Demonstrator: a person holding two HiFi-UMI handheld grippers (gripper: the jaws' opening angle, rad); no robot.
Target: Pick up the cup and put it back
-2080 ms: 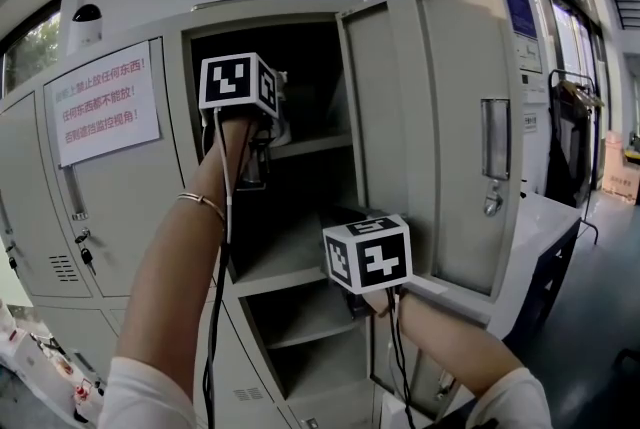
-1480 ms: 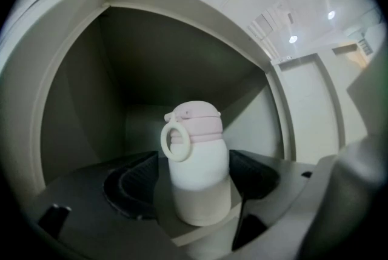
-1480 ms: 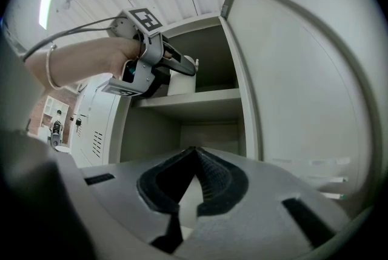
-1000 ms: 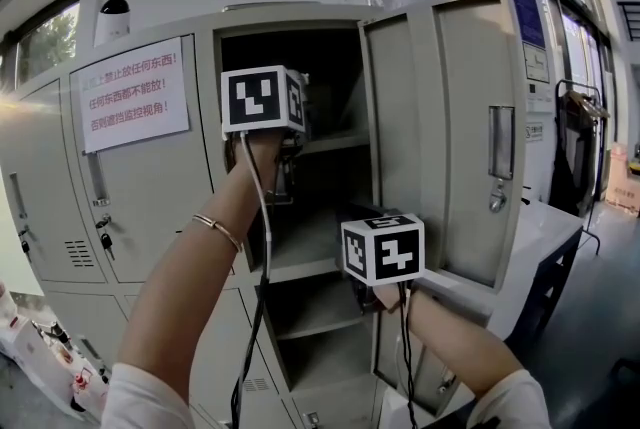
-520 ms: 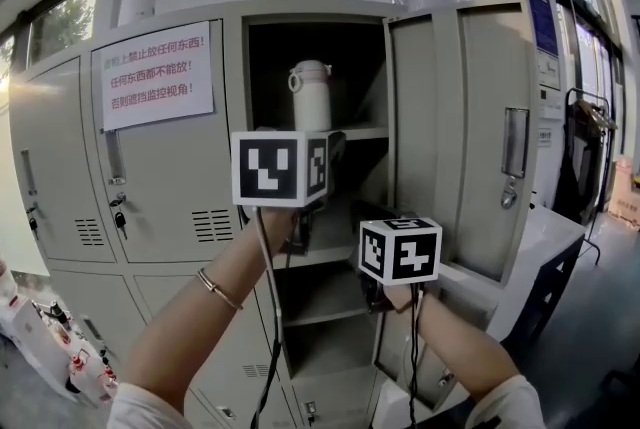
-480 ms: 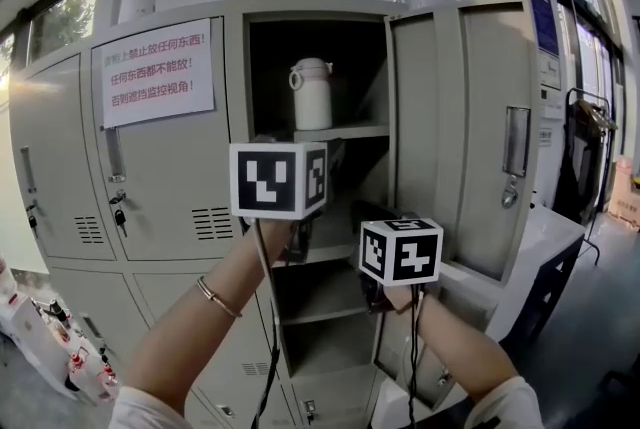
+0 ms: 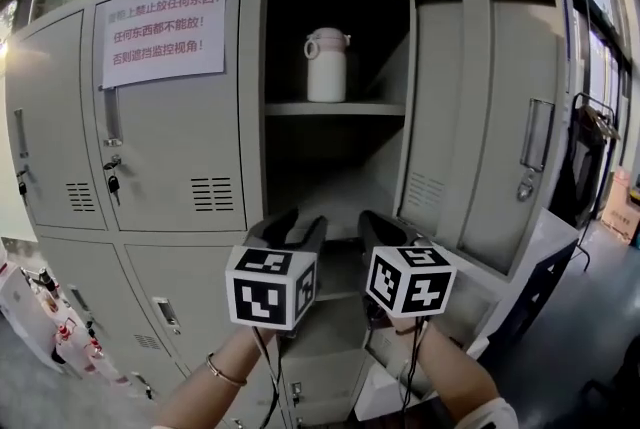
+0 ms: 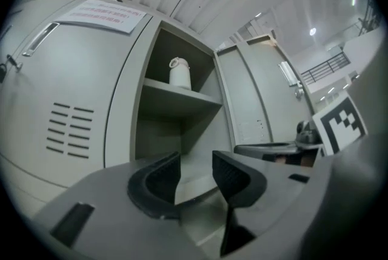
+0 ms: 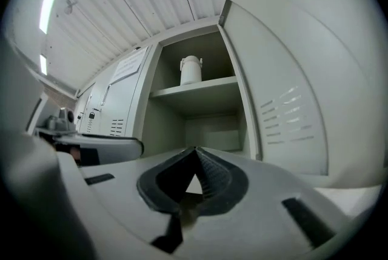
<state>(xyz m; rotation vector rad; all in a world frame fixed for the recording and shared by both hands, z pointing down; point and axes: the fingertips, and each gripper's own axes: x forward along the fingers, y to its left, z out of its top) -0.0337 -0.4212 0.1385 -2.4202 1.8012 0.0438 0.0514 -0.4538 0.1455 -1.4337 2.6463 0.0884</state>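
Observation:
A white lidded cup (image 7: 326, 65) stands upright on the upper shelf (image 7: 330, 109) of the open locker; the same cup (image 8: 179, 73) shows far off in the left gripper view, and as the cup (image 9: 190, 70) in the right gripper view. My left gripper (image 7: 298, 225) is held low in front of the locker, well below the cup. The left gripper (image 8: 195, 159) has its jaws closing with a gap still between them and nothing in it. My right gripper (image 7: 382, 223) hangs beside it; the right gripper (image 9: 195, 151) has its tips together and holds nothing.
The locker door (image 7: 480, 117) stands swung open to the right. Shut locker doors (image 7: 170, 147) with a paper notice (image 7: 160, 20) lie to the left. A lower shelf (image 7: 335, 282) sits behind the grippers. A table edge (image 7: 560, 247) is at far right.
The left gripper has come down from the upper shelf to waist height, leaving the cup standing there alone. Its jaws have narrowed. The right gripper stays low and shut.

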